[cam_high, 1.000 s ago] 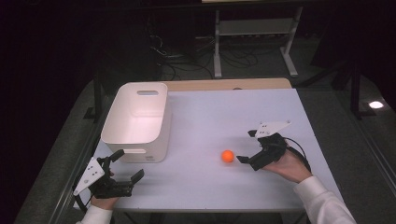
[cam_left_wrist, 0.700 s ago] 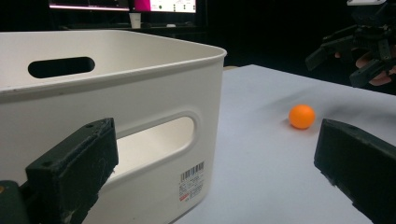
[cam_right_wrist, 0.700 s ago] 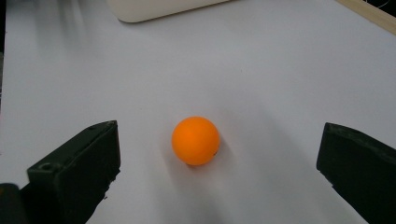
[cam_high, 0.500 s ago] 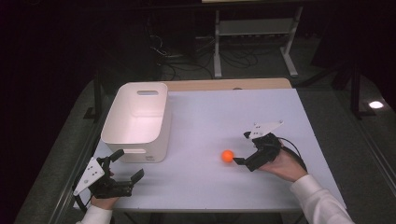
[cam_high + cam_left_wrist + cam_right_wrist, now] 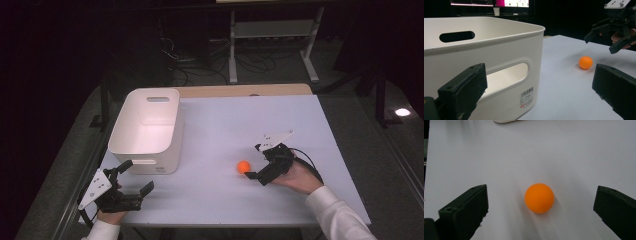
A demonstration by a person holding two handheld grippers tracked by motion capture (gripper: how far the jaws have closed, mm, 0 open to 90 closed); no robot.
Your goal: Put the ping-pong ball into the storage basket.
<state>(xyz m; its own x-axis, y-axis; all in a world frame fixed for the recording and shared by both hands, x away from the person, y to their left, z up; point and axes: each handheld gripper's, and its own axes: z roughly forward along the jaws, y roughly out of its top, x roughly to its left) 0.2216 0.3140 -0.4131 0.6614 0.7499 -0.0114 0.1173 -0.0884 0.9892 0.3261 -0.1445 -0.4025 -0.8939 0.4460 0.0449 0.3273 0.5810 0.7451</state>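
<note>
One orange ball [image 5: 539,198] sits on the white table [image 5: 310,125], dead ahead between my right gripper [image 5: 259,161]'s wide-apart jaws, untouched. My left gripper [image 5: 135,180], jaws also apart and empty, sits farther off by the white bin [image 5: 145,127], whose barcode sticker is too small to read.

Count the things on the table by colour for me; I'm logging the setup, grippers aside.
White: 1, the bin
Orange: 1, the ball
Total: 2
</note>
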